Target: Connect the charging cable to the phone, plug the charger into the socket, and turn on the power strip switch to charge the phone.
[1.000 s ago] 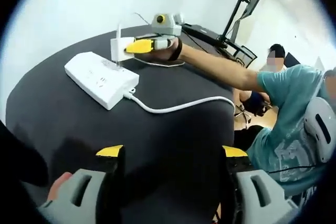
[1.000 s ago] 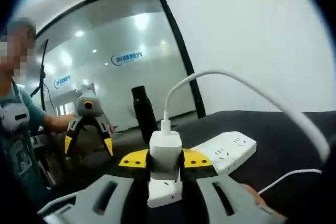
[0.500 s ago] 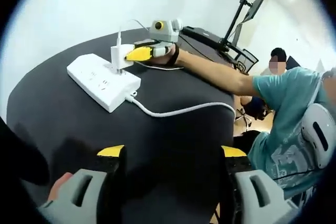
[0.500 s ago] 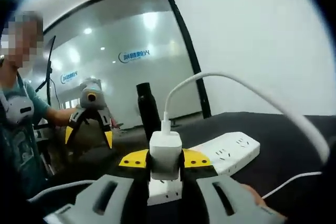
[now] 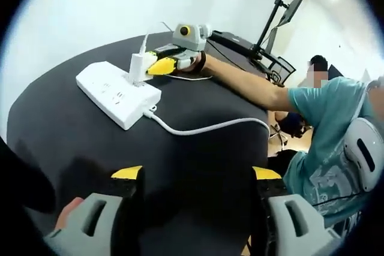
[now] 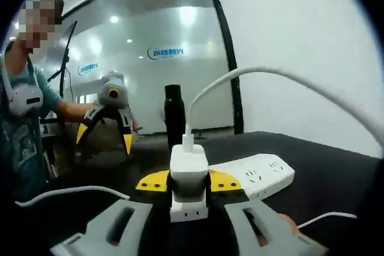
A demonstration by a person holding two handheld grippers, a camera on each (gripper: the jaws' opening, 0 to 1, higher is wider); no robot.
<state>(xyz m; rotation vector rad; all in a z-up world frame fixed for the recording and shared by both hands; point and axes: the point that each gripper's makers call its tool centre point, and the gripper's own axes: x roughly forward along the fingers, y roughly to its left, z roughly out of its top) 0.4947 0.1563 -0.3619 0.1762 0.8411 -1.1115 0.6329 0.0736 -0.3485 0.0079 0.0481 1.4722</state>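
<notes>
In the left gripper view, the white power strip [image 5: 117, 92] lies on the left part of the round black table [image 5: 198, 166], its long body running from far left toward the near right. The white charger [image 5: 137, 66] stands upright on the strip's far end, at its sockets; whether the prongs are fully seated cannot be told. The right gripper [image 5: 151, 66] pinches the charger between its 2 yellow-tipped jaws, reaching in from the right with the person's forearm [image 5: 252, 80] stretched over the table. A thin white charging cable [image 5: 146, 43] rises from the charger's top. The strip's own thicker white power cord [image 5: 210, 126] leaves its near end and curves right to the table edge. The left gripper [image 5: 193, 174] hangs over the near part of the table with its 2 jaws spread wide and nothing between them. At the far right a monitor on an arm [image 5: 282, 13] stands beyond the table.

In the right gripper view, the left gripper [image 6: 102, 136] shows at the left, jaws apart. At the center the right gripper [image 6: 188, 181] clamps the charger [image 6: 188, 172], with the charging cable [image 6: 252, 76] arching up and off to the right. The power strip [image 6: 252, 173] extends right behind the charger. A dark bottle [image 6: 174, 115] stands far behind.
</notes>
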